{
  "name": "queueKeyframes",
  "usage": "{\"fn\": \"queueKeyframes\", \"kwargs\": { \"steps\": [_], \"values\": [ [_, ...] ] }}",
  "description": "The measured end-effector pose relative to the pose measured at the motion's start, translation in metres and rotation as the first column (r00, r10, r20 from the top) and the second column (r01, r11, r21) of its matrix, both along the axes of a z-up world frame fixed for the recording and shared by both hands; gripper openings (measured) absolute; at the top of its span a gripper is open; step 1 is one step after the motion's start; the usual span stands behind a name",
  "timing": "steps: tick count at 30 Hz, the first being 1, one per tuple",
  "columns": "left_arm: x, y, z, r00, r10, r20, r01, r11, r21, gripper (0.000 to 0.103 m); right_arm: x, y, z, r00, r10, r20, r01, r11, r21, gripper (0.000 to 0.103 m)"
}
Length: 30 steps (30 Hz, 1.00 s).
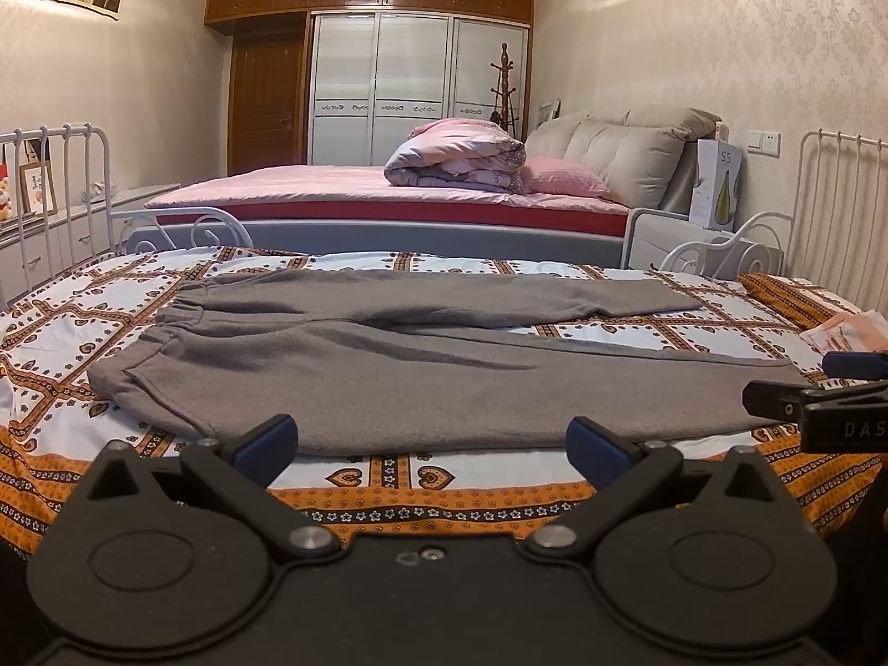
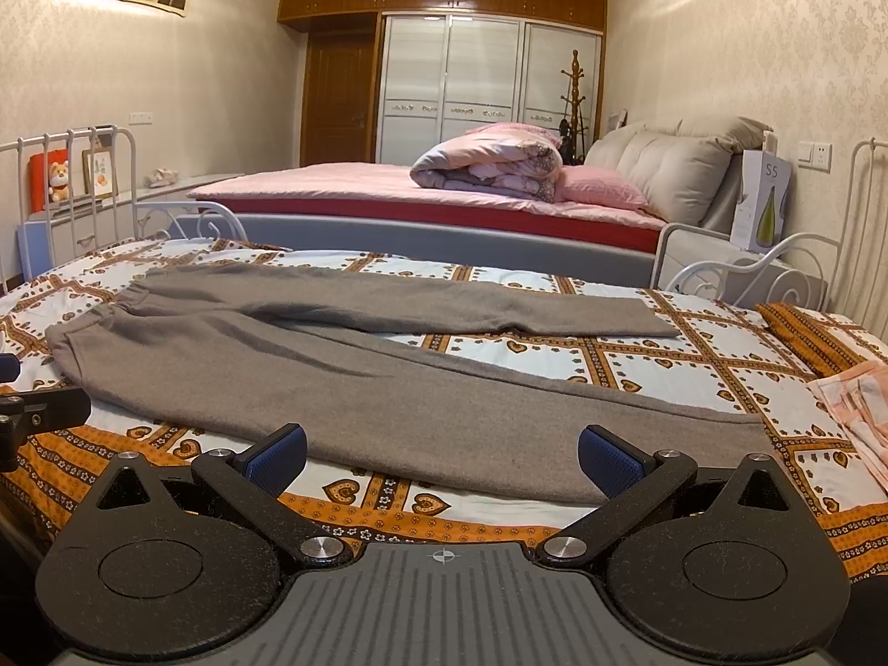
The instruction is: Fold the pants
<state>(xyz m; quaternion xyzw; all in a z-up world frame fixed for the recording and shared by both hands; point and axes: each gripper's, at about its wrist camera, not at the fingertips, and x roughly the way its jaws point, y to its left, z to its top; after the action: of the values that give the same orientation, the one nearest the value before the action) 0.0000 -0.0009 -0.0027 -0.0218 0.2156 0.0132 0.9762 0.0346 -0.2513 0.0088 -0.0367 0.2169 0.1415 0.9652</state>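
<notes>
So the grey pants lie flat across the patterned bed, waistband at 9 o'clock, legs splayed toward 3. Left claw and right claw hover spread wide, empty, probably lining up for the near leg.

Grey pants are lying flat across the patterned bedspread, waistband to the left and legs spreading rightward. The left gripper is hovering at the near hem with fingers spread wide, while the right gripper is entering at the right edge.
</notes>
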Motion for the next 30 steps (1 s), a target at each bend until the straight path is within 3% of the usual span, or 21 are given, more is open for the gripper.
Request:
{"fn": "queueKeyframes", "kwargs": {
  "steps": [30],
  "values": [
    [0.0005, 0.0001, -0.0006, 1.000, 0.002, -0.012, -0.002, 1.000, -0.001, 0.097, 0.0008, 0.0017, -0.0022, 1.000, 0.003, -0.005, -0.003, 1.000, -0.005, 0.103]
  ]
}}
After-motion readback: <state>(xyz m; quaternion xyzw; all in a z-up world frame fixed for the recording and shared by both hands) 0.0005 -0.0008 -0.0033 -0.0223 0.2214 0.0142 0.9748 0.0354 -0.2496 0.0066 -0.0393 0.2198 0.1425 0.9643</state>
